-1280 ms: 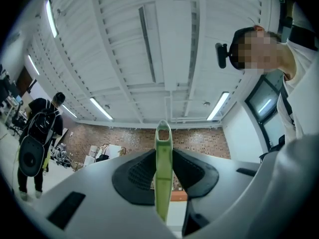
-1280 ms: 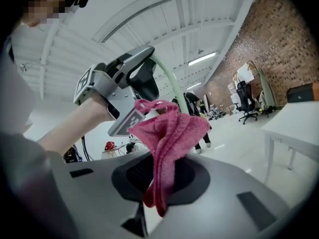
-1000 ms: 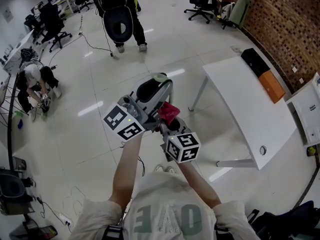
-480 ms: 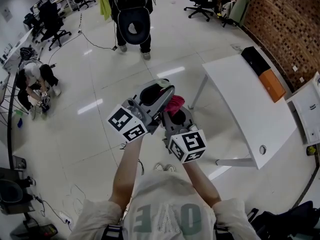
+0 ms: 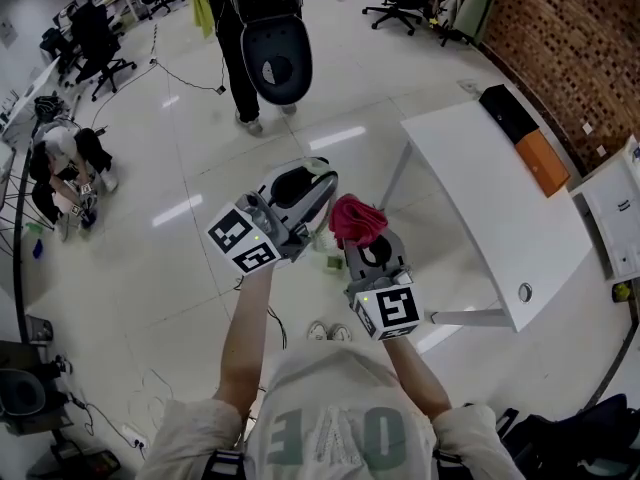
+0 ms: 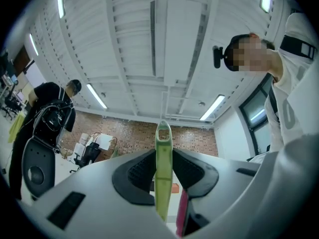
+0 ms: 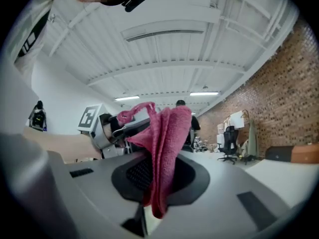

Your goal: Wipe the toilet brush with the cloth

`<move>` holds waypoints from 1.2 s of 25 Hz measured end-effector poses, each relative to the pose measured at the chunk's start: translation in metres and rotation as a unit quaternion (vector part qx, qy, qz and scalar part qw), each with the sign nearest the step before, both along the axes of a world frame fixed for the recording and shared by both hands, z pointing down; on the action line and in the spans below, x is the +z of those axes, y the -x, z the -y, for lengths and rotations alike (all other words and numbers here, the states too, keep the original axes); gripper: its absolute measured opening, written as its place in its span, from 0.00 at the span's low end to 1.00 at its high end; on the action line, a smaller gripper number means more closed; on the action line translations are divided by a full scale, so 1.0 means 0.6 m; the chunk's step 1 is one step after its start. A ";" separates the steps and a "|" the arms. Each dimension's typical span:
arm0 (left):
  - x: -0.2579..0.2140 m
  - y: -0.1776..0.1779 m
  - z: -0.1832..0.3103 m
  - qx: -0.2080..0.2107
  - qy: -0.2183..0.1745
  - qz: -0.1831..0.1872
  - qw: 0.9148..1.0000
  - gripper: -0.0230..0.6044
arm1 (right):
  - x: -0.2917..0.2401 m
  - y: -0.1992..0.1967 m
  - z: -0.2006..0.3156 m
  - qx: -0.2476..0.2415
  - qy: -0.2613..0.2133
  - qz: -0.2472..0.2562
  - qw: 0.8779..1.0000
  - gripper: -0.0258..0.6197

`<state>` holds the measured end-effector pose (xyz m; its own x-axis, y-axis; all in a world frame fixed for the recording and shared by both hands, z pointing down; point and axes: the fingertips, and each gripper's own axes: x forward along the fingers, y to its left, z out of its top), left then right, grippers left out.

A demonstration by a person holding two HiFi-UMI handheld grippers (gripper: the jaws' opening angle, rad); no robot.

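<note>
My left gripper (image 5: 322,182) is shut on the pale green handle of the toilet brush (image 6: 163,166). The handle stands upright between the pads, its looped tip (image 5: 318,165) poking out above the jaws. The brush's other end is hidden under the gripper. A crumpled pink cloth (image 5: 355,218) is pinched in my right gripper (image 5: 360,238), which is held just right of the left one. The cloth and the handle are a little apart. In the right gripper view the cloth (image 7: 162,138) hangs out of the jaws, with the left gripper's marker cube (image 7: 92,117) behind it.
A white table (image 5: 500,208) stands to the right, with a black and an orange box (image 5: 545,163) at its far side. A person carrying black gear (image 5: 265,28) stands ahead. Another person (image 5: 65,158) crouches at the left among office chairs and floor cables.
The right gripper has rolled and swung right with the cloth, away from the brush handle. The left gripper sank slightly. The standing person stepped closer.
</note>
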<state>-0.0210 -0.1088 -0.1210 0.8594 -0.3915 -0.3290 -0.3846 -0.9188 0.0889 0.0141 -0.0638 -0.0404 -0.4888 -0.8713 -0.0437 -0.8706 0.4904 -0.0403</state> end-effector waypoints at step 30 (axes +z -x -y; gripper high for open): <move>0.072 0.014 0.072 -0.076 -0.023 0.005 0.997 0.21 | 0.079 -0.158 0.123 0.105 0.080 0.030 0.991 0.09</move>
<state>-0.0295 -0.1521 -0.0777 0.7948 -0.5023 -0.3406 -0.5205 -0.8528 0.0430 0.1088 -0.1377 0.0072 -0.2958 -0.9519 0.0798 -0.9467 0.2810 -0.1577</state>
